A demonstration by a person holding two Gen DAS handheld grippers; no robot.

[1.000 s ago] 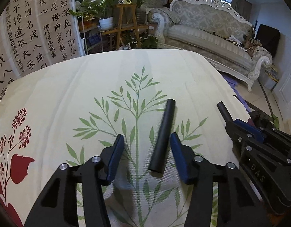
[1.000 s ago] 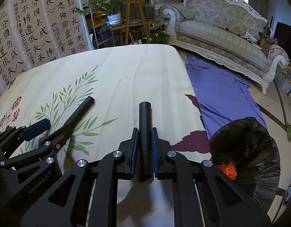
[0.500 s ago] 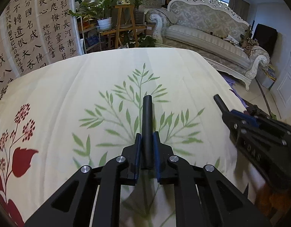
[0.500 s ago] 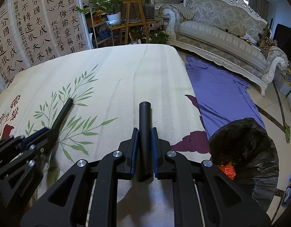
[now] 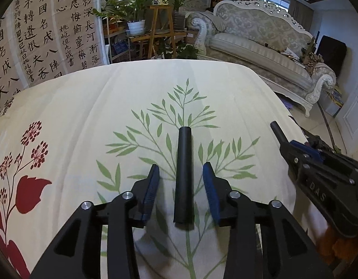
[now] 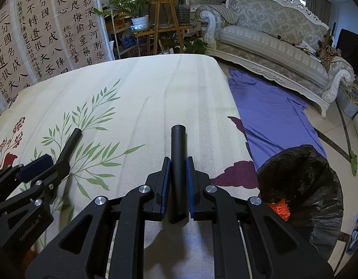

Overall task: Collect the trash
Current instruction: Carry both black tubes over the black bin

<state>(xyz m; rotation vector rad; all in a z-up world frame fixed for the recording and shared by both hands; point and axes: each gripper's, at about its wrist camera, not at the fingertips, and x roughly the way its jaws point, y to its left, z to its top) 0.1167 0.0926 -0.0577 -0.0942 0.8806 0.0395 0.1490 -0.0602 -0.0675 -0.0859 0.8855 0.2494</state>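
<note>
The right tool point(image 6: 178, 181) gripped a matte black plastic tube point(image 6: 178, 162) near the right edge of the cream leaf-printed surface point(image 6: 155, 88), beside the black-lined trash bin point(image 6: 304, 186) holding orange scraps. The left tool point(image 5: 181, 183) stood open around a second black tube point(image 5: 184, 176), which it had clamped half a second earlier. Neither tube was binned yet.

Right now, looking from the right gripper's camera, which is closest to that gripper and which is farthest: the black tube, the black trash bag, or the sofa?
1. Black tube: clamped in the right gripper.
2. Black trash bag: on the floor, lower right.
3. Sofa: across the room, upper right.
</note>
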